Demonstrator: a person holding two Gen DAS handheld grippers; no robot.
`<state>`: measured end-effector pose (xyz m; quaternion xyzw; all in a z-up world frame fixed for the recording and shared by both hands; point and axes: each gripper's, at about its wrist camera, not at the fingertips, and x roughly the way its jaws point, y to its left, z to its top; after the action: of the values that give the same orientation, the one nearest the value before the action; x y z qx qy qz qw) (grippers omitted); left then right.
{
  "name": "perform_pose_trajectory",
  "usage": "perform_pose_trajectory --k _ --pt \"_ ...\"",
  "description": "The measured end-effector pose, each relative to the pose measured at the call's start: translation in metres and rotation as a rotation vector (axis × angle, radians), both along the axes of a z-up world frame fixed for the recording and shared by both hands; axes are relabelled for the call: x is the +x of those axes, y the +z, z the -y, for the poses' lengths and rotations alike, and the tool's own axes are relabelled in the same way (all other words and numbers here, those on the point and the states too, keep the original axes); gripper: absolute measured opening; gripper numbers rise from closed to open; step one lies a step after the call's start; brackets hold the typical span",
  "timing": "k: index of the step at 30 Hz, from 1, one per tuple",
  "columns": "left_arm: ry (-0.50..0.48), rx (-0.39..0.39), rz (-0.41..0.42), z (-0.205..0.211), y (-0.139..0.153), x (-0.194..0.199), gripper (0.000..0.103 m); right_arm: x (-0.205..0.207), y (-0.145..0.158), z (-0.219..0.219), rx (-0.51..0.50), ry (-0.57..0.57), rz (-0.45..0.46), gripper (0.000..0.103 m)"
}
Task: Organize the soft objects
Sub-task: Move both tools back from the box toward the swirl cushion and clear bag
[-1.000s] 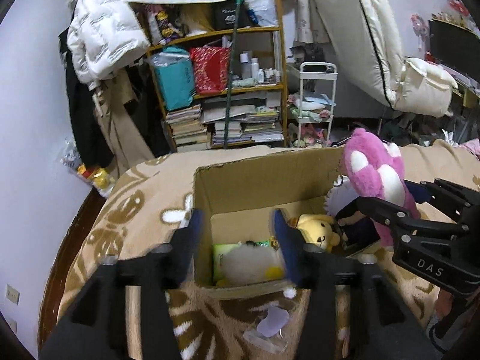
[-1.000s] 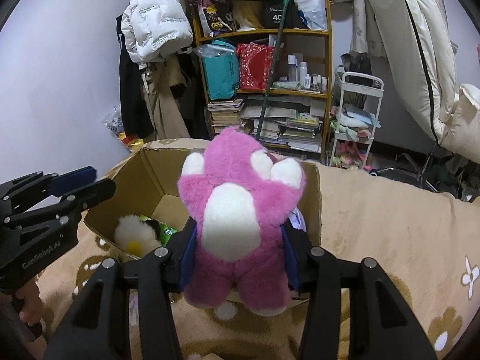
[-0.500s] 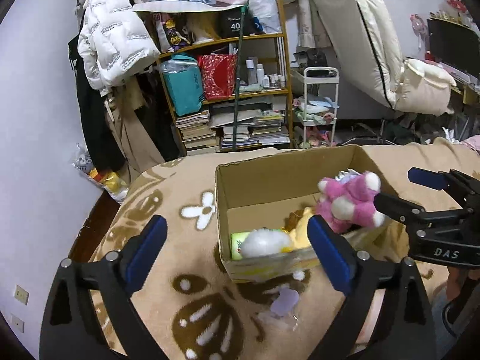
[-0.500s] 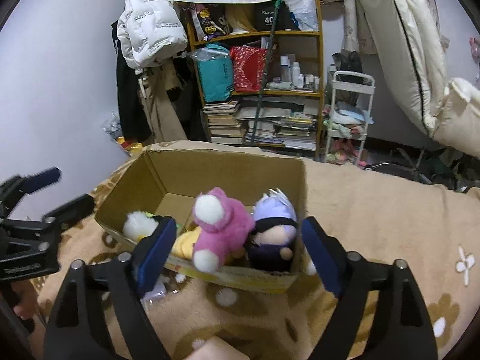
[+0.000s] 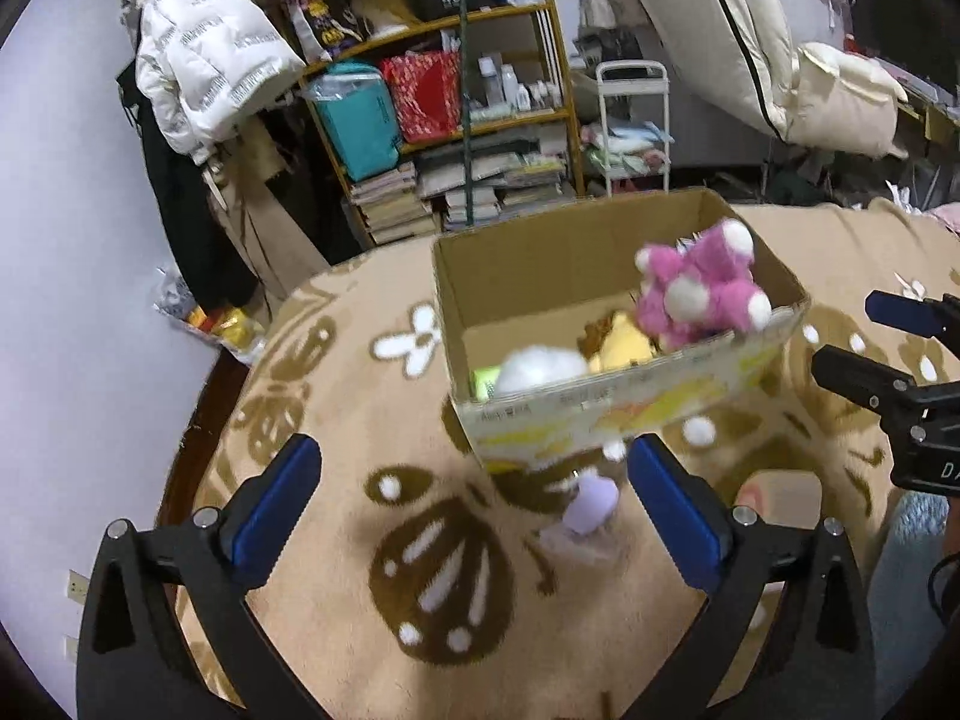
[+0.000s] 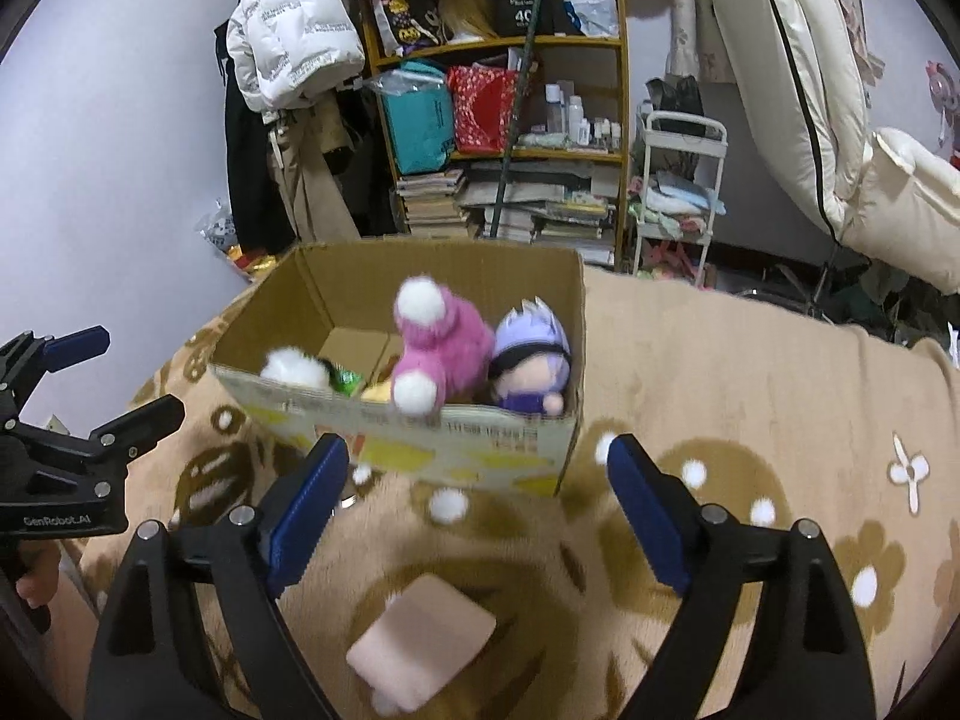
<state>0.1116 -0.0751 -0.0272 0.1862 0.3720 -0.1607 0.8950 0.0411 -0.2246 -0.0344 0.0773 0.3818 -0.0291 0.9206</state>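
Note:
An open cardboard box (image 5: 600, 414) (image 6: 420, 447) stands on the patterned blanket. Inside it lie a pink plush (image 5: 696, 294) (image 6: 438, 348), a white fluffy plush (image 5: 540, 366) (image 6: 294, 366), a yellow plush (image 5: 621, 345) and a purple-haired doll (image 6: 531, 360). My left gripper (image 5: 473, 450) (image 6: 135, 372) hovers in front of the box; its jaws are opening wide and nothing is between them. To the right of it, my right gripper (image 6: 477, 449) (image 5: 852, 333) stands open and empty, short of the box's front wall.
On the blanket in front of the box lie a pink pad (image 6: 420, 636) and a small lilac object (image 5: 591, 498). Behind the box are a packed wooden shelf (image 5: 450, 120), a white cart (image 6: 678, 180), hanging coats and a leaning mattress.
My right gripper let go of the pink plush, which now lies in the box. Both grippers spread their jaws and drew back from the box.

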Motion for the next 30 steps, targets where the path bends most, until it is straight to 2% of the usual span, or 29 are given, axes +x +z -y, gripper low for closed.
perform_pose_trajectory --k 12,25,30 --pt "-0.001 -0.010 -0.133 0.002 -0.037 0.013 0.101 -0.011 -0.036 -0.003 0.072 -0.007 -0.096 0.092" --pt "0.018 -0.014 -0.250 0.007 -0.066 0.032 0.101 -0.005 -0.062 -0.004 0.084 0.000 -0.192 0.092" --pt "0.007 0.010 -0.299 0.014 -0.083 0.034 0.101 -0.002 -0.076 -0.007 0.108 -0.009 -0.246 0.092"
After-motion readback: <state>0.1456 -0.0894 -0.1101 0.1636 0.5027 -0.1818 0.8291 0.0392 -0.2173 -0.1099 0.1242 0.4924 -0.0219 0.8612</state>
